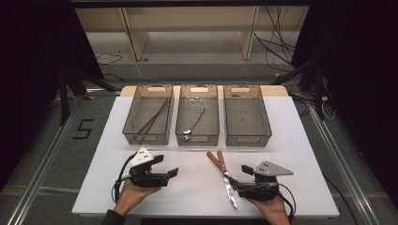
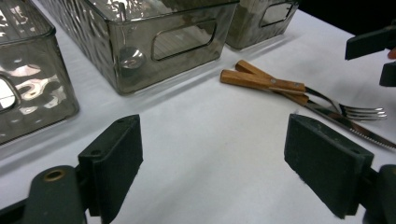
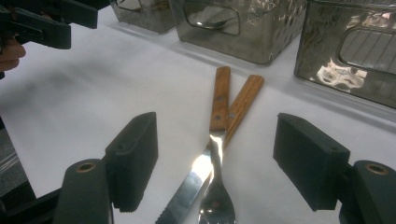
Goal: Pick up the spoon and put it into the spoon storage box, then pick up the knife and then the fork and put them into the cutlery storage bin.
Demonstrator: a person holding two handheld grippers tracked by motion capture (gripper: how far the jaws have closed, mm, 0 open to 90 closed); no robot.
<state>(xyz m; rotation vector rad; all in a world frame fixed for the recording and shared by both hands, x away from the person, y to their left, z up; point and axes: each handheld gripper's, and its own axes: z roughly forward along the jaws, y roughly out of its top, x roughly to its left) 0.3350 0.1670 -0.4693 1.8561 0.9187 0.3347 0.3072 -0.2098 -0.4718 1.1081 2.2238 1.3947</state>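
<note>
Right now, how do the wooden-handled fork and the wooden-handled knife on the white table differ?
The wooden-handled fork ends in tines, while the wooden-handled knife ends in a flat serrated blade. The fork lies on top where the two cross; the knife lies underneath. Their handles splay apart toward the clear trays. Both have brown riveted wooden handles and shiny metal ends, and both rest on the white table before the right gripper, whose jaws stand open.
</note>
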